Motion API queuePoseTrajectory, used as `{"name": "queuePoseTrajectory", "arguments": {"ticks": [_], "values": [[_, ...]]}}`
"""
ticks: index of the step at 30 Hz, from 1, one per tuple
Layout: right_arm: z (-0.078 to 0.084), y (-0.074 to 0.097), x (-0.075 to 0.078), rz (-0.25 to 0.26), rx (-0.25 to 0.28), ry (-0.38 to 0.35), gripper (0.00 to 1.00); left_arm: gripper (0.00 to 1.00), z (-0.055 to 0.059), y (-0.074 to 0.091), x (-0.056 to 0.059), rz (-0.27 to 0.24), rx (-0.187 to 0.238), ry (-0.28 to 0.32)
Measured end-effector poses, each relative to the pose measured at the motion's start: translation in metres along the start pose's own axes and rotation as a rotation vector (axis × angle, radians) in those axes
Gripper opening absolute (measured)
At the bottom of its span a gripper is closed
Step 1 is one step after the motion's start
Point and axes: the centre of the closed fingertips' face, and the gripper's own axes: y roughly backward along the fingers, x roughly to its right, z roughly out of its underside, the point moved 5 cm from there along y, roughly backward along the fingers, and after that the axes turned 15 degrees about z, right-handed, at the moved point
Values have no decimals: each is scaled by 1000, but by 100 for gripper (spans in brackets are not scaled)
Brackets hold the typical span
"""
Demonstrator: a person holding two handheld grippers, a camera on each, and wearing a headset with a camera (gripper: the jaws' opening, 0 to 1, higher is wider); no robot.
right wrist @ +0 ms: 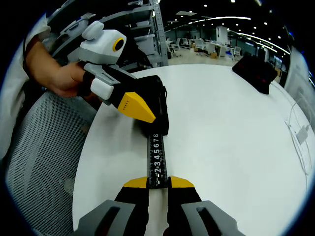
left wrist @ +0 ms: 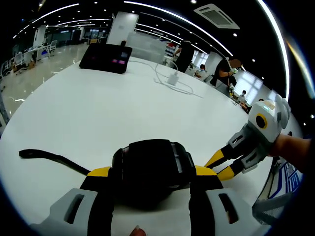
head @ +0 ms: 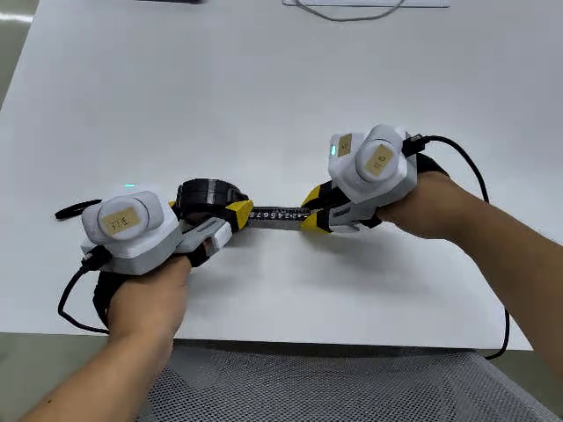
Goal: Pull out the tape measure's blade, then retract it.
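Observation:
A black tape measure case (head: 208, 197) (left wrist: 152, 167) (right wrist: 155, 96) rests on the white table, and my left gripper (head: 230, 221) (left wrist: 153, 173) is shut on it. A short length of dark blade (head: 276, 215) (right wrist: 157, 158) with white numbers runs out of the case to the right. My right gripper (head: 310, 211) (right wrist: 157, 183) is shut on the blade's end, its yellow tips pinching it. The case's black wrist strap (head: 76, 209) (left wrist: 47, 157) trails off to the left on the table.
The white table (head: 264, 97) stretches far ahead. A white cable (head: 352, 10) (left wrist: 170, 78) lies at its far edge, near a dark flat device (left wrist: 106, 57) (right wrist: 256, 71). A grey mesh chair seat (head: 334, 382) sits just below the table's near edge. People stand in the distance.

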Motion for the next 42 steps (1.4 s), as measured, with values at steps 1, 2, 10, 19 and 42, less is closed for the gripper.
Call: {"name": "queuePoseTrajectory", "arguments": {"ticks": [1, 2, 10, 19, 42], "values": [[-1, -1, 0, -1, 2, -1, 10, 57, 0, 0, 0, 0, 0, 0], [-2, -1, -1, -3, 6, -2, 10, 57, 0, 0, 0, 1, 1, 3], [-11, -10, 1, -12, 27, -24, 10, 57, -1, 1, -1, 5, 5, 15], [-24, -24, -4, -26, 43, -27, 10, 57, -1, 2, -1, 14, 8, 24], [-43, -46, -10, -38, 83, -35, 10, 57, 0, 1, -1, 24, 15, 30]]}}
